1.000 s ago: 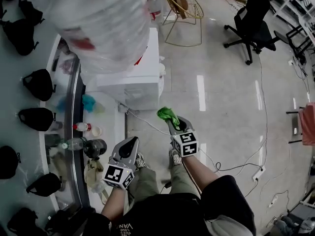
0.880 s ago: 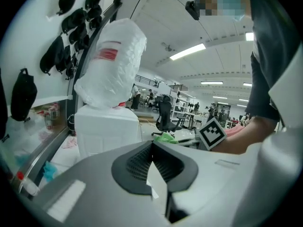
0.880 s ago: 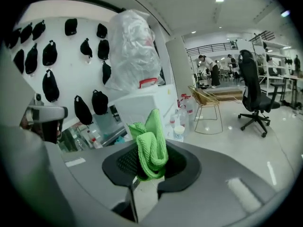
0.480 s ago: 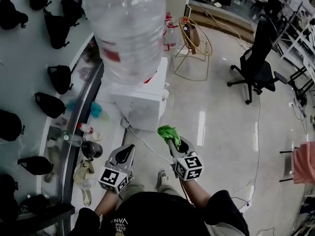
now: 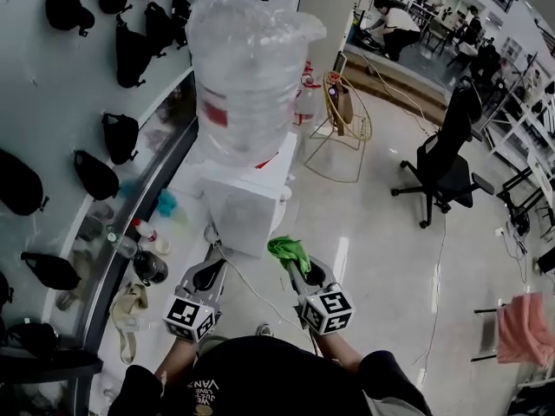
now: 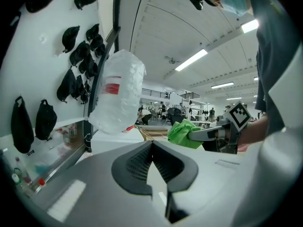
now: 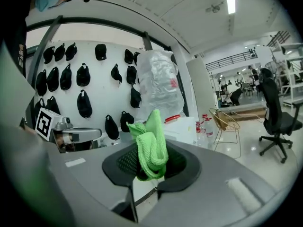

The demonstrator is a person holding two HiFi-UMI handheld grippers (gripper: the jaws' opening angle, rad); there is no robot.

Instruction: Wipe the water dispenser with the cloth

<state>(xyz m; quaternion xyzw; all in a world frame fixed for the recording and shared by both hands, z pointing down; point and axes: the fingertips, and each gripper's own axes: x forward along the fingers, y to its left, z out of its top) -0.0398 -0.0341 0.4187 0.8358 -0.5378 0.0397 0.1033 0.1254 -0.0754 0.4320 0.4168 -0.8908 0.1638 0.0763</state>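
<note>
Right tool is clamped on the green cloth, bunched out front to rub the water dispenser just ahead. Left tool is closed, empty, just spare.

clutter around a black office chair
the black office chair stands on the glossy floor; a gold wire stool is just to its left, black bags hang on the white wall far to its left, and a pink cloth lies to its lower right.
</note>
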